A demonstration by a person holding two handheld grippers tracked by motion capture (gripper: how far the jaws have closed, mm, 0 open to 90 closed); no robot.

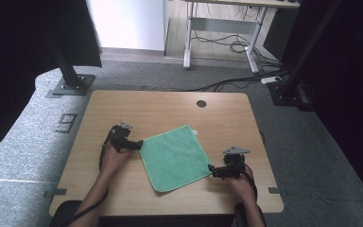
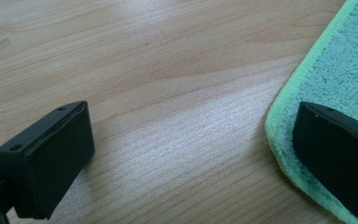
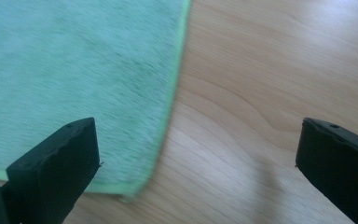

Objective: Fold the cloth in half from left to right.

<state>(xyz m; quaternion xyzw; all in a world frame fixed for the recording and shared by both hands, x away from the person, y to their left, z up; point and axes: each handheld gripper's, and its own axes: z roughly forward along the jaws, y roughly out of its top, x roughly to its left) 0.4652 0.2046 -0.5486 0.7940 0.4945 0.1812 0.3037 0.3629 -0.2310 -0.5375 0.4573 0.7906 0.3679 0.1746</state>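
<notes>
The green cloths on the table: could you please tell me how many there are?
1. The green cloth lies flat near the middle of the table, between the left gripper at its left corner and the right gripper at its right corner.

A green cloth [image 1: 174, 157] is spread flat on the wooden table [image 1: 170, 106], turned so that its corners point diagonally. The left gripper [image 1: 133, 145] is held at the cloth's left corner, the right gripper [image 1: 213, 170] at its right corner. Both forearms are seen entering from the bottom edge. A round dark hole [image 1: 201, 103] is set near the table's far edge. Cables [image 1: 227, 45] are strewn on the floor beyond.
</notes>
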